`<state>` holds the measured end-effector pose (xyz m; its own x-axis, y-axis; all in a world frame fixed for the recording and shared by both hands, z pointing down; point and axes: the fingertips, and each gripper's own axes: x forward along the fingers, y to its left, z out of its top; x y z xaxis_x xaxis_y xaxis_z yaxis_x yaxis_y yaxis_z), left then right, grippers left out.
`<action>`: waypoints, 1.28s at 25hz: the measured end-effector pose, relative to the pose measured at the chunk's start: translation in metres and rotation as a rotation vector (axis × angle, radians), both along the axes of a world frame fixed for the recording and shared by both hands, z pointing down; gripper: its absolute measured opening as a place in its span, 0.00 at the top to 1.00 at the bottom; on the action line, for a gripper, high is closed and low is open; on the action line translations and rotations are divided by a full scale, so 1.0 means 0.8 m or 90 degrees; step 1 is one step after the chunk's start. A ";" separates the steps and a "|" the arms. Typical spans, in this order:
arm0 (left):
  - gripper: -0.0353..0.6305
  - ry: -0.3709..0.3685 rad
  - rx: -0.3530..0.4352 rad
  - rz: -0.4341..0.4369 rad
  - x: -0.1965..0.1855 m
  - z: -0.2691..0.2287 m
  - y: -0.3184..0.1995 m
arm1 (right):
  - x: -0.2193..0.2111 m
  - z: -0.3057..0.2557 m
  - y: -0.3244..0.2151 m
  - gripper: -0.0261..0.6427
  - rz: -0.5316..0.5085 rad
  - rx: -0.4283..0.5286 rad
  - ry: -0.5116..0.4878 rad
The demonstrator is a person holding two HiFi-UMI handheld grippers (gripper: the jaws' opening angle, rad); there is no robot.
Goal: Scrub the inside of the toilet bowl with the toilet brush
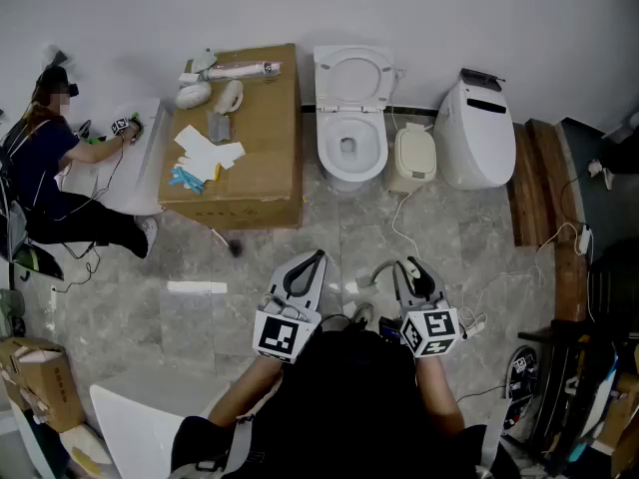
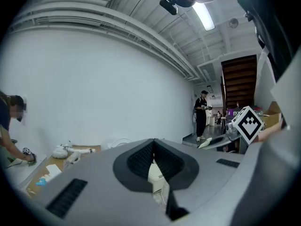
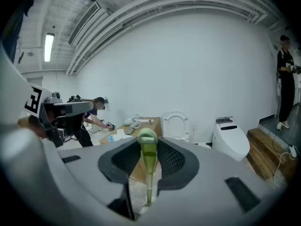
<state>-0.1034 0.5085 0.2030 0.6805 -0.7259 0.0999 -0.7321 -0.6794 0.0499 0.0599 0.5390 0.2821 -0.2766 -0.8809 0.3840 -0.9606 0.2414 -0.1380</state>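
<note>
The white toilet (image 1: 349,118) stands against the far wall with its lid and seat up and the bowl open; it also shows in the right gripper view (image 3: 175,124). My right gripper (image 1: 411,270) hovers low over the floor, well short of the toilet, and is shut on the pale green handle of the toilet brush (image 3: 147,166), whose rounded end sticks up past the jaws. The brush head is hidden. My left gripper (image 1: 305,267) hangs beside it on the left, shut with nothing between its jaws.
A big cardboard box (image 1: 245,138) with papers and bottles stands left of the toilet. A small white bin (image 1: 414,158), a second toilet (image 1: 477,133) and wooden steps (image 1: 544,198) lie to the right. A cable (image 1: 399,228) trails on the floor. A person (image 1: 50,168) crouches at far left.
</note>
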 end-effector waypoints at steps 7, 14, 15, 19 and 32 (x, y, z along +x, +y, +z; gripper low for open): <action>0.94 0.005 0.000 0.015 -0.017 0.001 -0.002 | -0.020 0.001 -0.003 0.78 0.010 0.001 0.004; 0.94 0.008 -0.006 0.036 -0.048 0.003 -0.016 | -0.039 -0.005 -0.012 0.78 0.044 0.011 -0.008; 0.94 0.009 -0.007 0.040 -0.052 0.004 -0.018 | -0.041 -0.006 -0.013 0.78 0.051 0.012 -0.011; 0.94 0.018 -0.008 0.057 -0.066 0.008 -0.024 | -0.051 -0.009 -0.019 0.78 0.073 0.019 -0.012; 0.94 0.013 -0.020 0.032 -0.068 0.027 -0.077 | -0.062 0.013 -0.084 0.78 0.044 0.002 -0.015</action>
<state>-0.1581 0.4471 0.2245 0.7178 -0.6879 0.1078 -0.6961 -0.7128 0.0863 0.0100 0.4720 0.2928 -0.2243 -0.8991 0.3760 -0.9714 0.1754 -0.1600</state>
